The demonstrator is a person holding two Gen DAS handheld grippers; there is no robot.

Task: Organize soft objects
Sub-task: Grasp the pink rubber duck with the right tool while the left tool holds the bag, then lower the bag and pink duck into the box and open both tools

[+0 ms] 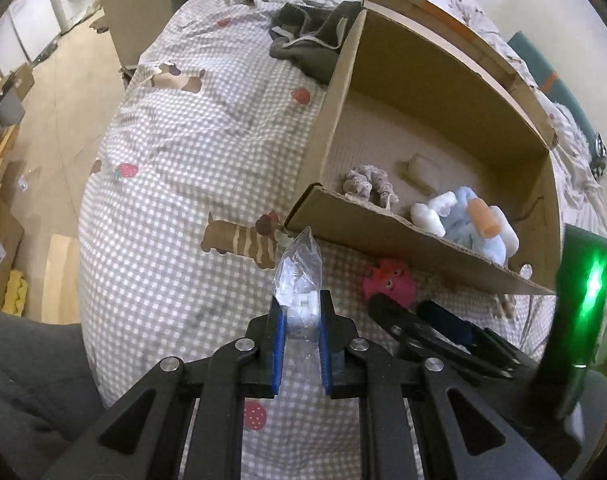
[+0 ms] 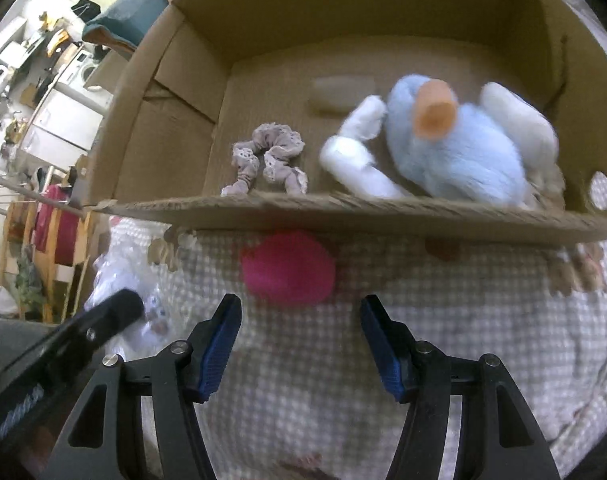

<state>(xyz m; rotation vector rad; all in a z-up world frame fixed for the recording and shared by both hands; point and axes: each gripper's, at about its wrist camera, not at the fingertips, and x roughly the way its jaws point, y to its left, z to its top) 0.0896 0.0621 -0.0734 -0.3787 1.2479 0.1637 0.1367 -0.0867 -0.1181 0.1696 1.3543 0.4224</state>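
meanwhile, on a checked bedspread (image 1: 191,152): left gripper (image 1: 299,312) clamped on a clear plastic bag (image 1: 297,276) of white pieces, just near of the cardboard box (image 1: 383,236). right gripper (image 2: 299,340) spread wide and empty, poised near a pink plush toy (image 2: 287,268) lying against the box's near wall. already inside: blue plush (image 2: 455,152), lace scrunchie (image 2: 267,156). likely risks: slick bag slipping from a pinch on its loose film, or snagging on the box's near edge.

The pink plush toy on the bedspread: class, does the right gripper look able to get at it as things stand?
Probably yes. The right gripper is open and empty, with the pink plush toy just ahead of its fingertips on the bedspread, nothing between them; the cardboard box wall lies beyond it.
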